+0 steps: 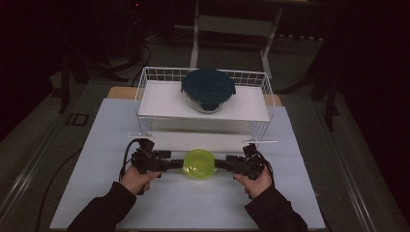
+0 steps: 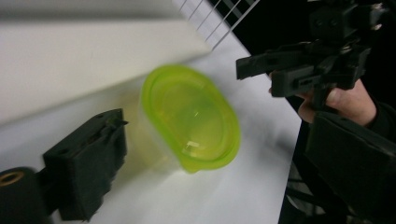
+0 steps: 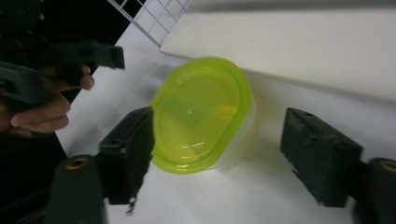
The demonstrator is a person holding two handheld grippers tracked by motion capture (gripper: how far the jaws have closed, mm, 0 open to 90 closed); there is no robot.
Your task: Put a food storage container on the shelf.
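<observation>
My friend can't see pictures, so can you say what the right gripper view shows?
A lime-green lidded tub sits on a white table between the right gripper's two open black jaws. Behind it is a white wire rack; a hand holds the other gripper.

A small tub (image 1: 198, 164) of translucent, glossy plastic is seen, with a lime-green lid that catches soft highlights. The 2 grippers, left (image 1: 170, 164) and right (image 1: 221, 163), are made of matt black plastic with slightly rough, blocky jaw faces. A rack (image 1: 145, 92) is formed of thin white-coated wire, with a smooth matt white shelf. On it, a clear glass-like container (image 1: 208, 90) is topped by a dark teal, dull plastic lid. The table (image 1: 290, 193) is covered in a smooth, matt white sheet.
</observation>
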